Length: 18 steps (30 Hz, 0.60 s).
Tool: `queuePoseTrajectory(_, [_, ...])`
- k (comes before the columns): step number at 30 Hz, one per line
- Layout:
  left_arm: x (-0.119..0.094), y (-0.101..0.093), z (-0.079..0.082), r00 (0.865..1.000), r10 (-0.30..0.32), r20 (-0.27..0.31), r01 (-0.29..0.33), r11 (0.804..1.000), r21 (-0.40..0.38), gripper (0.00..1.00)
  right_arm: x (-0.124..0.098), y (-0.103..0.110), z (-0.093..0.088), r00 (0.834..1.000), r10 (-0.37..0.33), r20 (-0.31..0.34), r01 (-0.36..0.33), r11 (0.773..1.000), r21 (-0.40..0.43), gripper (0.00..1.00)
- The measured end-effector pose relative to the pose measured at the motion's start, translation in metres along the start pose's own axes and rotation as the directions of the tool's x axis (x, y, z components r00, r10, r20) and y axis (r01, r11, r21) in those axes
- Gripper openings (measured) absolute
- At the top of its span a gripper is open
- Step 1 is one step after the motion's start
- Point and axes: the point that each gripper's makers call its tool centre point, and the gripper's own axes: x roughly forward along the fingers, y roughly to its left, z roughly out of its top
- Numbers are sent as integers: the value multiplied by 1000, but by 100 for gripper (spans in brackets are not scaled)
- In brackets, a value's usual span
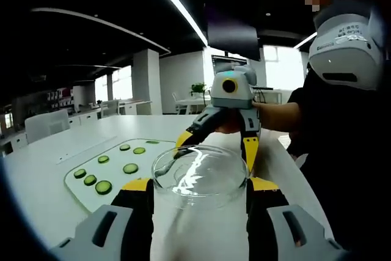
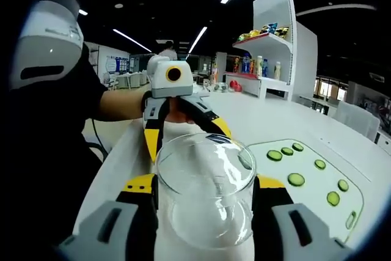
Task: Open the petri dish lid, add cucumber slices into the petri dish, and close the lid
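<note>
While both grippers hold the clear petri dish up over the white worktop — left gripper and right gripper jaws closed on its sides — it looks light, slippery and breakable; hold its rim gently.

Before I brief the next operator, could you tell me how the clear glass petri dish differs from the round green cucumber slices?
The clear glass petri dish is see-through; the cucumber slices are opaque green. The dish is held up between the jaws of the left gripper and the right gripper; the slices lie flat on the white tray. Both are round.
</note>
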Motion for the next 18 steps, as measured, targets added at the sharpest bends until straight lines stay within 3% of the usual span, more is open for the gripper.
queuePoseTrajectory(18, [-56,15,-6,996,88,-11,-88,996,-2,60,51,12,23,997,82,12,-82,996,-34,59])
